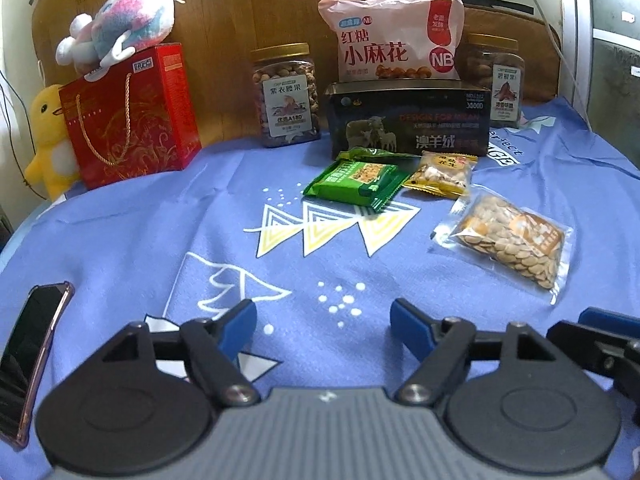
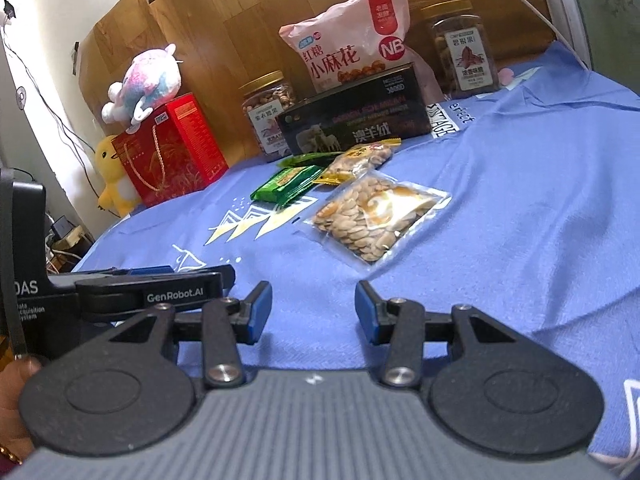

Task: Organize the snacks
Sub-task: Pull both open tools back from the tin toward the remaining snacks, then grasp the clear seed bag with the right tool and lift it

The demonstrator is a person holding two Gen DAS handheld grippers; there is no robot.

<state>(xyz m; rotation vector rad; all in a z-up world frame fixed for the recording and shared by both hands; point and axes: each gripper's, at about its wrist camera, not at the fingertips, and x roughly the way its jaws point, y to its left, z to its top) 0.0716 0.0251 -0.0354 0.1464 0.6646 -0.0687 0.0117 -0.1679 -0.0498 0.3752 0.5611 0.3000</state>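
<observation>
A clear packet of pumpkin seeds point(image 1: 508, 240) point(image 2: 376, 218) lies on the blue cloth. Behind it lie green snack packets point(image 1: 356, 182) point(image 2: 286, 184) and a yellow peanut packet point(image 1: 442, 176) point(image 2: 360, 160), in front of a black box point(image 1: 408, 120) point(image 2: 356, 120). My left gripper point(image 1: 323, 320) is open and empty, low over the cloth, well short of the packets. My right gripper point(image 2: 314, 308) is open and empty, just short of the seed packet; it also shows at the right edge of the left wrist view point(image 1: 600, 334).
A pink snack bag point(image 1: 394, 38) point(image 2: 350, 40) stands on the black box, between two nut jars point(image 1: 286, 94) point(image 1: 494, 80). A red gift box point(image 1: 132, 116) with plush toys point(image 1: 120, 24) stands at the left. A phone point(image 1: 28, 360) lies at the near left.
</observation>
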